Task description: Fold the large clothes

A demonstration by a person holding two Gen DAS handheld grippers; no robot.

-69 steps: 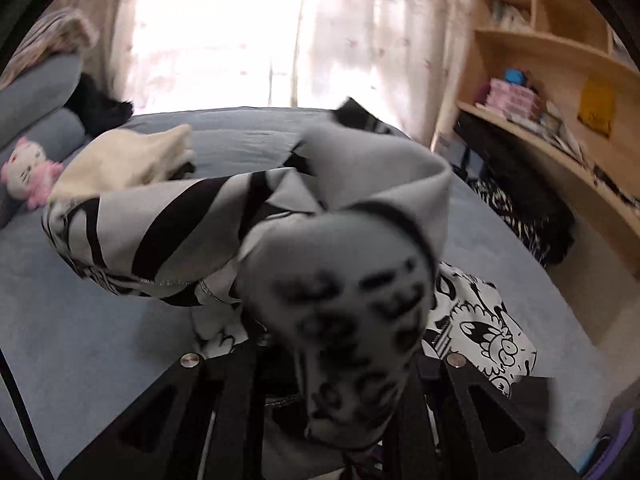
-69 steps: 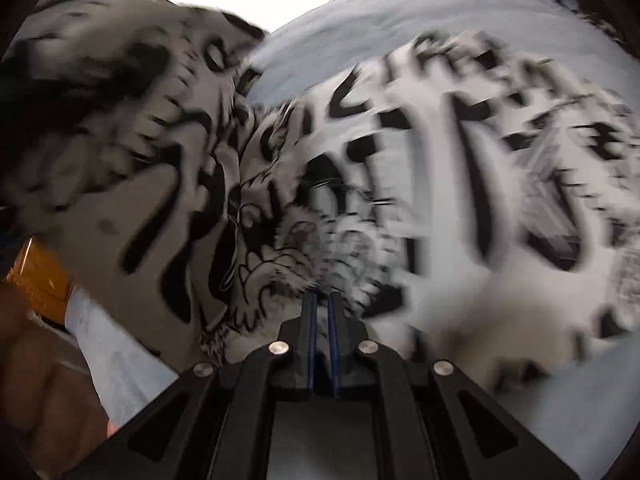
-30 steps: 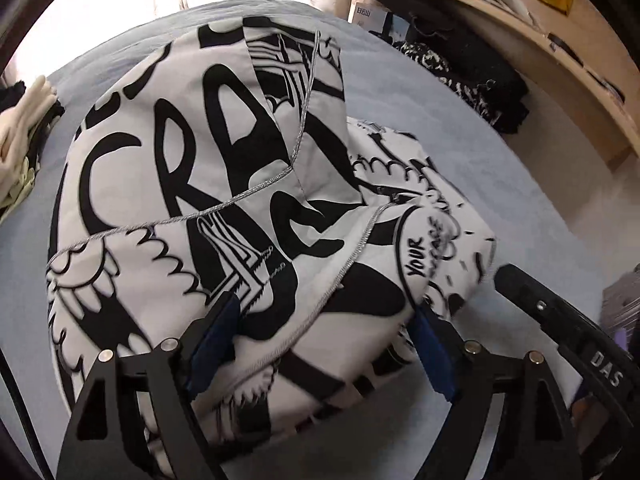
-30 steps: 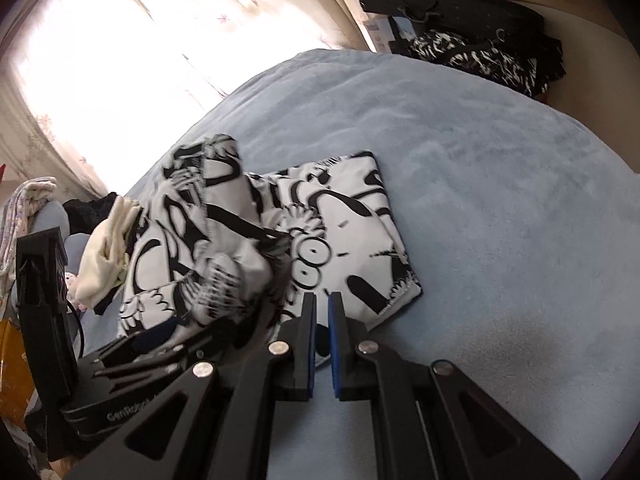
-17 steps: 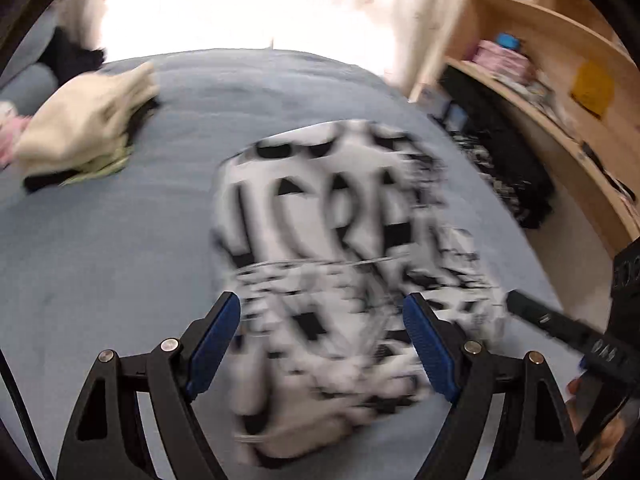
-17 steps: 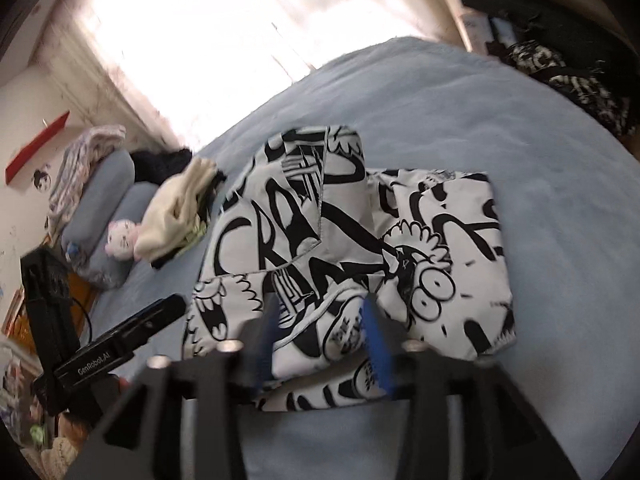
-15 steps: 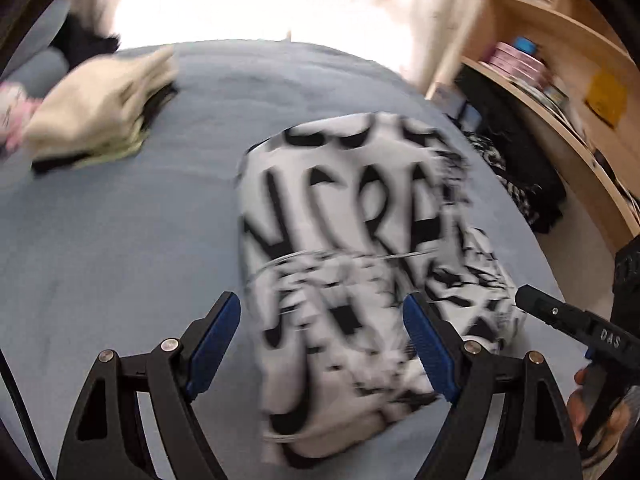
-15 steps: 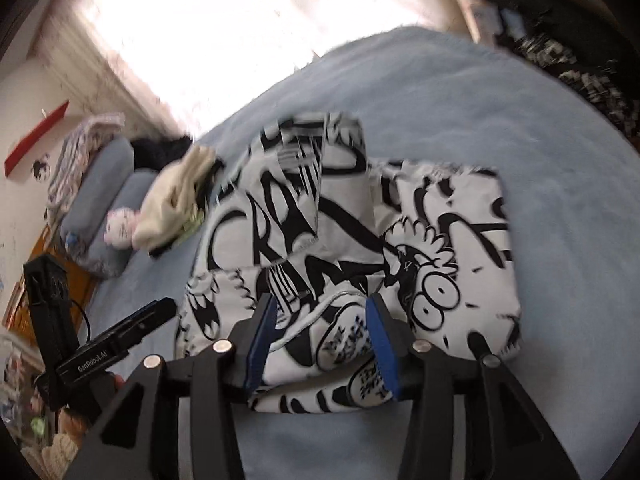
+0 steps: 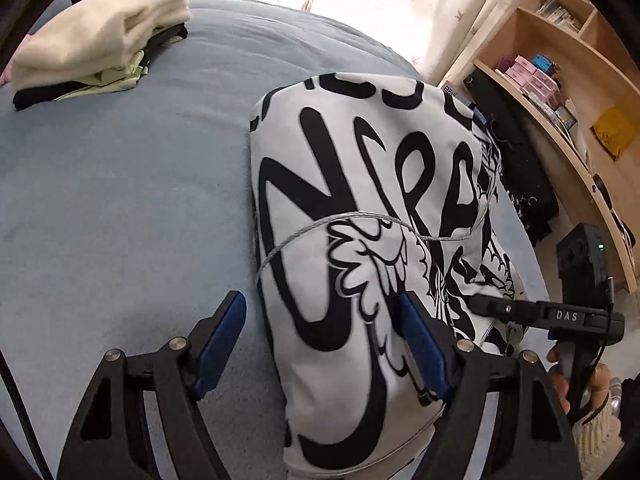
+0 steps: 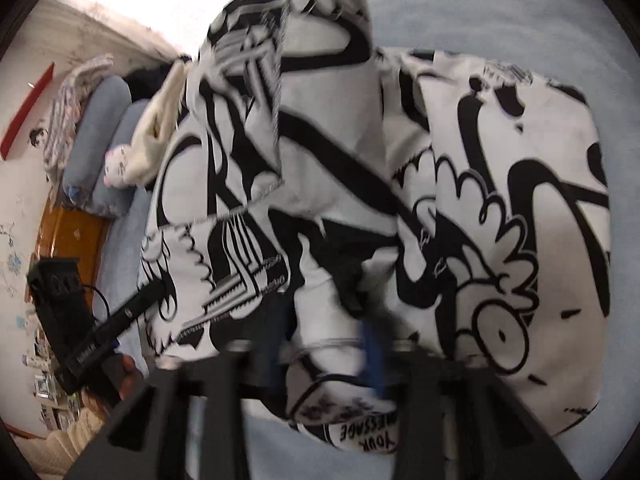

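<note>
The right gripper (image 10: pixel 326 344) is low over the near edge of the garment (image 10: pixel 360 208), and its jaws have just been closing; a fold of cloth sits between the blue pads (image 10: pixel 370 354), though blur makes it hard to tell whether they press on it yet. It looks like a fresh pinch for the next fold. The left gripper (image 9: pixel 320 340) stands wide, its jaws easing in a little, straddling the near left corner of the garment (image 9: pixel 360 240), with the right pad (image 9: pixel 420 348) over the print and the other over the bed (image 9: pixel 120 200); nothing is gripped.

A second ago the right jaws were shut and empty, farther back from the cloth. Now the half-folded garment lies flat mid-bed, with the stack (image 9: pixel 100 36) far left.
</note>
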